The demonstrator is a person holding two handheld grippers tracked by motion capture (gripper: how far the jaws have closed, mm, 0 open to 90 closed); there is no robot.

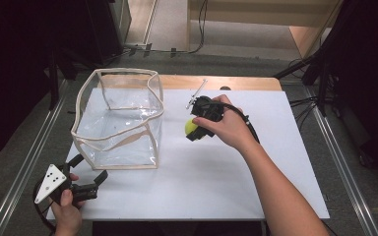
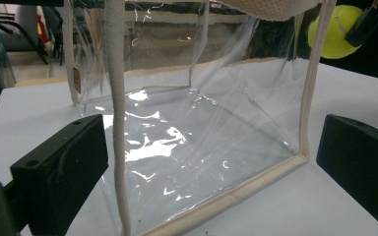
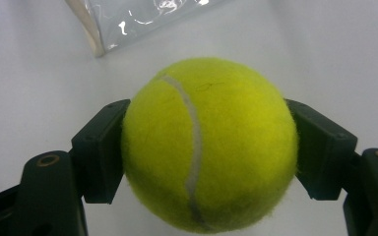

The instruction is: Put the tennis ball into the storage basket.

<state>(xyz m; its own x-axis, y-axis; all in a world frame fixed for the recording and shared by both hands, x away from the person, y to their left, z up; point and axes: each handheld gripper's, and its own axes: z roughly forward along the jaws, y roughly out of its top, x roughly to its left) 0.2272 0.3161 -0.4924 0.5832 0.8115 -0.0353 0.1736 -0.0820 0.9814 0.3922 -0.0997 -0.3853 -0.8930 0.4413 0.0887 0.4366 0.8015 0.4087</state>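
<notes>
The right gripper (image 1: 195,129) clamps the ball (image 3: 209,145). The bag (image 1: 118,118) (mouth up) lies just to its left. The left gripper (image 1: 86,184), jaws apart, waits near the bag's corner.

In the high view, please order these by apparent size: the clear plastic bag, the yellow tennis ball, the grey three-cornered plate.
1. Clear plastic bag with beige trim, by far the largest.
2. Grey three-cornered plate on the left gripper, though it is nearer the camera.
3. Yellow tennis ball, partly hidden by the right gripper.

Bag (image 1: 118,123) on table (image 1: 256,177) at left, ball (image 1: 191,127) just right of it
</notes>
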